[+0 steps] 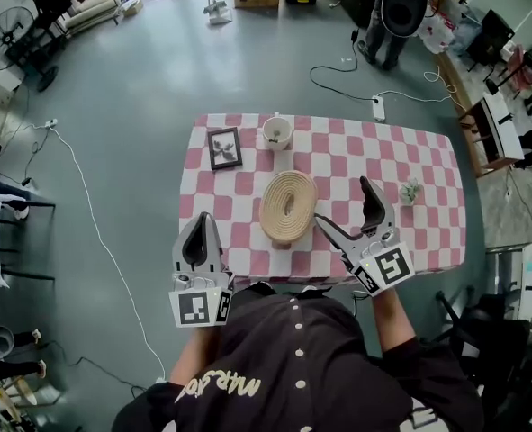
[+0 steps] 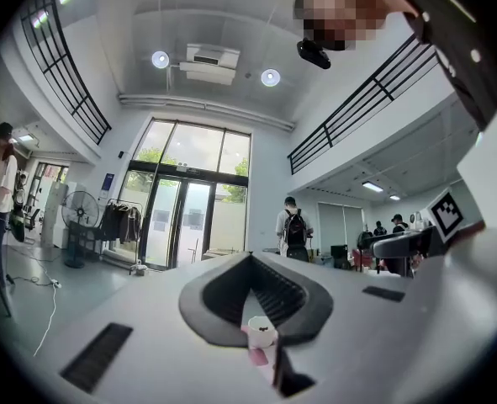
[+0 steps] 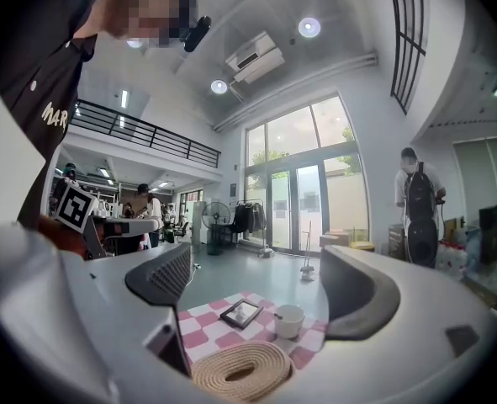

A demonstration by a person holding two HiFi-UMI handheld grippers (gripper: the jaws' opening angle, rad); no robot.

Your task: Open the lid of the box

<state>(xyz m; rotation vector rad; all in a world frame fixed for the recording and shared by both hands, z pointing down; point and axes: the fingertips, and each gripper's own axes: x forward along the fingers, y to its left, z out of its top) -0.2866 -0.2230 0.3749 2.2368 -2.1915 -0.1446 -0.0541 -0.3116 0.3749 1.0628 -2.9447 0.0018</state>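
A round woven box (image 1: 288, 207) with a coiled beige lid sits at the middle of the pink-checked table (image 1: 428, 156). My right gripper (image 1: 340, 199) is open just right of the box, and its left finger reaches toward the box's near rim. In the right gripper view the box (image 3: 241, 369) lies low between the spread jaws of the gripper (image 3: 261, 289), untouched. My left gripper (image 1: 202, 219) is shut and empty over the table's front left edge, apart from the box. In the left gripper view its jaws (image 2: 251, 257) meet at the tips.
A white cup (image 1: 276, 132) (image 3: 289, 320) (image 2: 261, 332) and a dark picture frame (image 1: 224, 148) (image 3: 241, 312) stand behind the box. A small pale figurine (image 1: 410, 191) is at the table's right. Cables and a power strip (image 1: 379, 108) lie on the floor; a person (image 1: 401, 7) stands beyond.
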